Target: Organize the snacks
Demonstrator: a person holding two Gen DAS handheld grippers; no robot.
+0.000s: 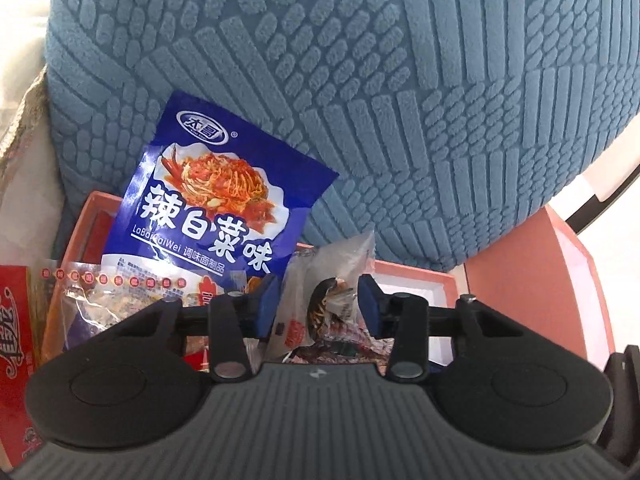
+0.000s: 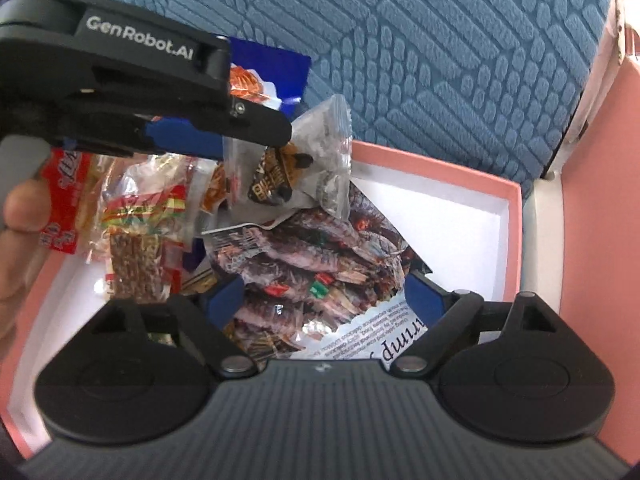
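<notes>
A pink box [image 2: 516,216] with a white inside holds several snack packets. My left gripper [image 1: 320,308] is open around a clear packet with a dark brown label [image 1: 334,304]; the same packet [image 2: 296,168] shows in the right wrist view under the left gripper's body. A blue spicy-cabbage packet [image 1: 208,200] leans upright behind it. My right gripper [image 2: 324,300] is open, its blue fingers either side of a large shrimp-print bag [image 2: 312,264] lying in the box. Red and yellow packets [image 2: 140,204] lie at the box's left.
A blue textured cushion [image 1: 400,80] stands right behind the box. The pink box lid [image 1: 532,272] stands at the right. A red packet [image 1: 16,340] lies at the far left. A hand [image 2: 16,216] holds the left gripper.
</notes>
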